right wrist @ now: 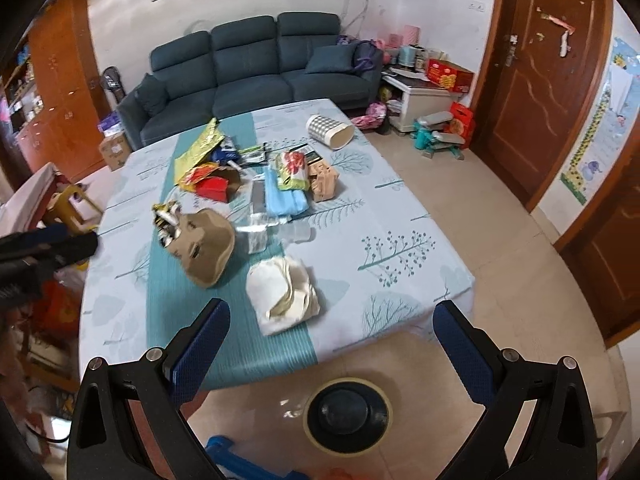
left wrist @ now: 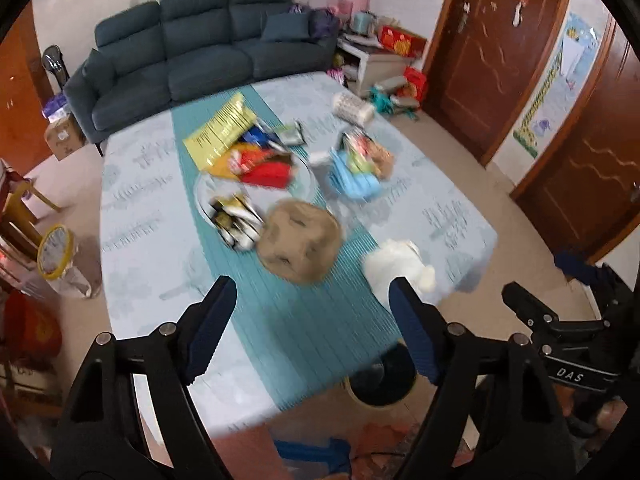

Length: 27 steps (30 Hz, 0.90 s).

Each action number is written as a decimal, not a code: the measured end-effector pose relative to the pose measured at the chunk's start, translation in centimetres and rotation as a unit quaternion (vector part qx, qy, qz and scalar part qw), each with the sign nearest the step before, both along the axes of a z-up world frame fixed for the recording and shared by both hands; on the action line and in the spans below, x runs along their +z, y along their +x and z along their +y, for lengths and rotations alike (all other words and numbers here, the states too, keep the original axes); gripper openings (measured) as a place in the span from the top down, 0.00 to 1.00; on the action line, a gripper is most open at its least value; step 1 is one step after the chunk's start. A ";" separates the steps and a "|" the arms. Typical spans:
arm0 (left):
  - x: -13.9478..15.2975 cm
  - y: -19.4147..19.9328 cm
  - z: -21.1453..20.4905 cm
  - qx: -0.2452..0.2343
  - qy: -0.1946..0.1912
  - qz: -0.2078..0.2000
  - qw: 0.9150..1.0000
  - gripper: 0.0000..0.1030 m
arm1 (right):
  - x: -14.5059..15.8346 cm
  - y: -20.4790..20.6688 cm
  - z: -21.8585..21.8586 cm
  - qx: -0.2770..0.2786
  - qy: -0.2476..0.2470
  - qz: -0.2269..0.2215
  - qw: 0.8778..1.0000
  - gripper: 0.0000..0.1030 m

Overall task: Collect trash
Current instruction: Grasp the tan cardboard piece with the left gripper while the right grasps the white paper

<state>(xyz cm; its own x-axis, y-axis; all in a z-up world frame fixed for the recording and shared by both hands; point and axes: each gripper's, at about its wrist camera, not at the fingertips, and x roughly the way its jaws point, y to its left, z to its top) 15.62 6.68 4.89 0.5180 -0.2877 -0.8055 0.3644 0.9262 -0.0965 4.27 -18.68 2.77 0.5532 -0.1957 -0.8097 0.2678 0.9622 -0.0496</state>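
Both the left gripper (left wrist: 312, 308) and right gripper (right wrist: 332, 328) hang spread and empty above the table's (right wrist: 400, 216) near edge. The crumpled white paper (right wrist: 282, 294) lies just beyond the right jaws, with the brown paper bag (right wrist: 206, 246) to its far left. A trash bin (right wrist: 347, 414) stands on the floor below.

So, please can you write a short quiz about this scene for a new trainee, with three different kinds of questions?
1. True or false: the right gripper holds a piece of trash.
2. Which item lies nearest the table's front edge? A) crumpled white paper B) yellow bag C) checked cup
3. Fill in: the bin stands on the ____, below the table's front edge.

Key: 1 false; 2 A; 3 floor.
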 end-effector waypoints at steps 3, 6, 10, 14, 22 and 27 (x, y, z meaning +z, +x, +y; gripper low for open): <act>0.2 2.0 2.0 0.001 -0.007 -0.009 1.000 0.26 | -0.4 1.5 0.1 -0.010 0.018 -0.008 1.000 0.00; -0.2 4.2 4.2 0.002 -0.005 -0.015 1.000 0.26 | -1.3 2.9 -0.2 -0.030 0.062 -0.014 0.998 0.01; -1.5 6.1 5.9 -0.008 0.002 -0.012 1.000 0.26 | -4.1 5.6 0.0 -0.039 0.088 0.015 0.995 0.17; -3.9 7.3 6.4 -0.043 -0.004 0.026 0.999 0.26 | -8.0 8.0 0.6 -0.038 0.104 0.054 0.992 0.22; -8.2 8.7 5.7 -0.084 -0.033 0.094 0.991 0.26 | -14.9 10.1 -0.1 -0.046 0.118 0.101 0.987 0.27; -9.8 10.2 4.8 -0.082 -0.051 0.119 0.988 0.26 | -17.0 10.7 -0.7 -0.043 0.139 0.111 0.983 0.37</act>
<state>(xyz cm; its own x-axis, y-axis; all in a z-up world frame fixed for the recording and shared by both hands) 25.83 11.50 -4.88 0.2577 -0.4376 -0.8615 0.4641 0.8380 -0.2869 15.00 -19.34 -14.19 0.3469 0.0118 -0.9378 0.3616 0.9209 0.1454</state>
